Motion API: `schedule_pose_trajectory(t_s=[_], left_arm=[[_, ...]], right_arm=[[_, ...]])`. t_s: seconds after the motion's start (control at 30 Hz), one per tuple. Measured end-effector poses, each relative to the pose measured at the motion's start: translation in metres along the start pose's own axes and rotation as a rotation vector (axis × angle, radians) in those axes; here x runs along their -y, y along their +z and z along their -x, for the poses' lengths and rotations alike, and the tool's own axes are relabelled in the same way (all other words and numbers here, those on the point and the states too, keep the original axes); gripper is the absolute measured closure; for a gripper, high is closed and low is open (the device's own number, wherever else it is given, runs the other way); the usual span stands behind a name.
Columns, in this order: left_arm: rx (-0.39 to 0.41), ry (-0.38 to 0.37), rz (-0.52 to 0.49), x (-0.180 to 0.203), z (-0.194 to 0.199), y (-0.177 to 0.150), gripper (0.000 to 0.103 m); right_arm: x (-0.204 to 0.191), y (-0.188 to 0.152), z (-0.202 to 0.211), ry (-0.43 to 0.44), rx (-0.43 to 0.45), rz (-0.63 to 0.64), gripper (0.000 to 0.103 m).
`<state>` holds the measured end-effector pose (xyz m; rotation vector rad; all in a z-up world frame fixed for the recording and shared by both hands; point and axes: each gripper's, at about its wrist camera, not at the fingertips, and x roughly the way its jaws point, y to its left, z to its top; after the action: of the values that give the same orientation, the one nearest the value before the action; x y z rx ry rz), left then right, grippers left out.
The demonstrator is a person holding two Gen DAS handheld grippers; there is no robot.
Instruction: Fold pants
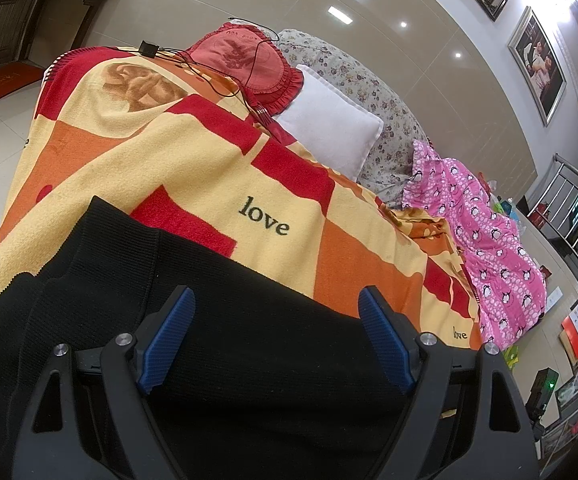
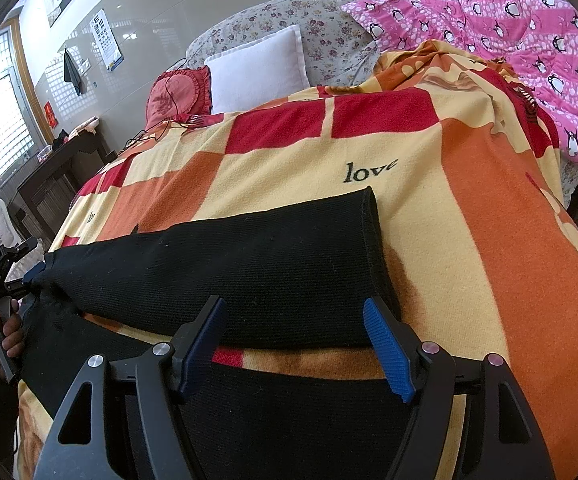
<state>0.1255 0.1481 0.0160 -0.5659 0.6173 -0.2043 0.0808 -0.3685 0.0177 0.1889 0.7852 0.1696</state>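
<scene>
Black pants (image 2: 249, 264) lie on the blanket (image 2: 469, 208); left gripper (image 1: 277, 344) and right gripper (image 2: 293, 348) both spread wide above them

Bed covered by checked "love" blanket (image 2: 429, 208); on it lie black pants (image 2: 273, 272), white pillow (image 2: 261, 68), red cushion (image 2: 177, 96), pink penguin quilt (image 2: 529, 40).

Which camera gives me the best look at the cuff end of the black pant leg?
The right wrist view. There the black pants leg lies across the blanket with its cuff end fully visible below the word "love". The left wrist view shows only broad black fabric under the open left gripper; no cuff is clearly identifiable.
</scene>
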Motion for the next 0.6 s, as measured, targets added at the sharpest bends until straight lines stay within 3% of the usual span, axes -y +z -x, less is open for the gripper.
schedule_pose_trajectory(t_s=[0.33,0.53,0.6], left_arm=[[0.000,-0.002,0.001,0.000,0.000,0.000,0.019],[-0.040,-0.019,-0.010,0.002,0.003,0.002,0.019],[-0.037,0.016,-0.041,0.004,0.014,0.001,0.019]], right_arm=[[0.002,0.001,0.000,-0.005,0.003,-0.001,0.029],[0.005,0.003,-0.002,0.012,-0.005,-0.017,0.029],[0.004,0.003,-0.002,0.008,-0.003,-0.015,0.029]])
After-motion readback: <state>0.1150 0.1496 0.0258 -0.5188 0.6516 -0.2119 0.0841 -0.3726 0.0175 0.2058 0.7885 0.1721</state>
